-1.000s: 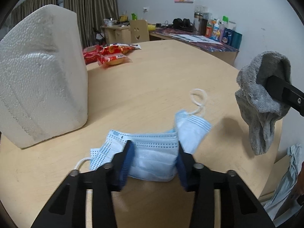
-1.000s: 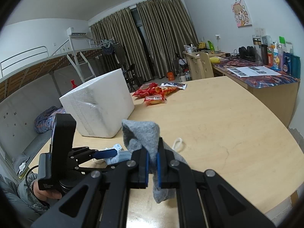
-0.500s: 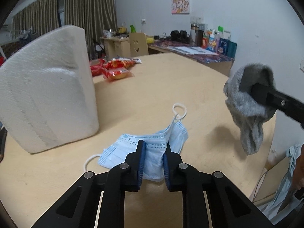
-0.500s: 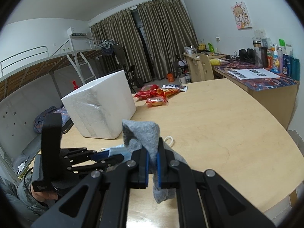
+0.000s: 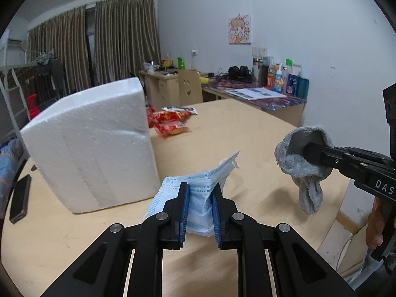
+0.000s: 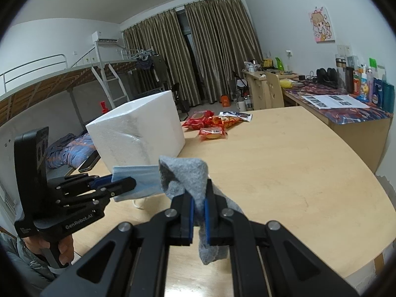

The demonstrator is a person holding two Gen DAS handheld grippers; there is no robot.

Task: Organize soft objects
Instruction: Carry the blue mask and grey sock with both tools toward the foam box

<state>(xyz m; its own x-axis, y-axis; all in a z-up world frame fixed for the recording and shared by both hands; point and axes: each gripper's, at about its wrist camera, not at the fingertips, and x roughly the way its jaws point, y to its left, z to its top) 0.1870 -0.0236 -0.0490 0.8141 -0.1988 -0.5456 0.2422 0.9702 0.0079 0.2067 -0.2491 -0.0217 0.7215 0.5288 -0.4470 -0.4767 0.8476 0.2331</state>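
My left gripper is shut on a light blue face mask, which hangs crumpled above the round wooden table. From the right wrist view the same mask shows pinched in the left gripper, held by a hand at the lower left. A grey sock is clamped in my right gripper, its ends drooping on both sides. In the left wrist view that sock dangles at the right, clear of the table, from the right gripper's fingers.
A large white foam box stands on the table's left side. Red snack packets lie behind it. A dark phone rests at the table's left edge. A cluttered desk and chair line the far wall.
The left gripper closed on the blue mask and lifted it off the table; the view now tilts up. The right gripper with the sock has stayed in place.
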